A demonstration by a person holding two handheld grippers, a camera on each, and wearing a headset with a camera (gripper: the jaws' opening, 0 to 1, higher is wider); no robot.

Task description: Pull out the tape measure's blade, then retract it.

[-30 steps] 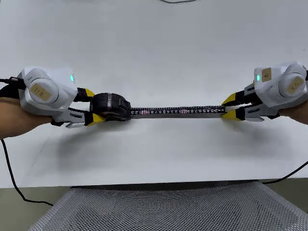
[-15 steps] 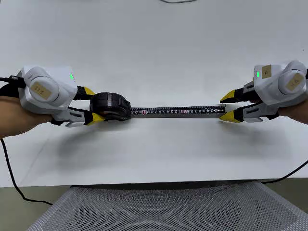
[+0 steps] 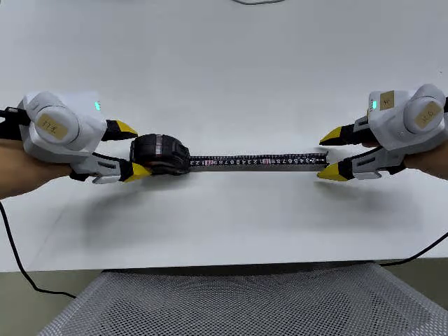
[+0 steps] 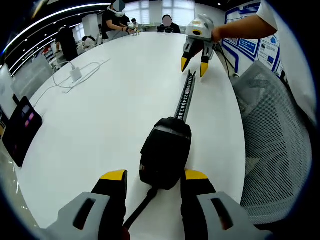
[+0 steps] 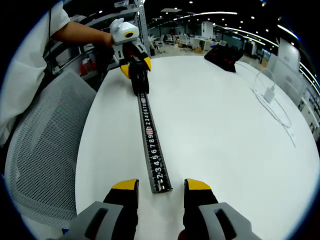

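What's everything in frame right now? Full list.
tape case: 1, black, on table between the left jaws
blade: 1, black with white numbers, pulled out flat on table
table: 1, white
chair: 1, grey mesh, at near edge
charger: 1, white with cord, on table
cables: 2, black, off the near corners
left gripper: white, yellow tips, open
right gripper: same colours, open astride blade end

matt black plastic tape measure case (image 3: 159, 154), smooth faintly glossy table (image 3: 224, 84).
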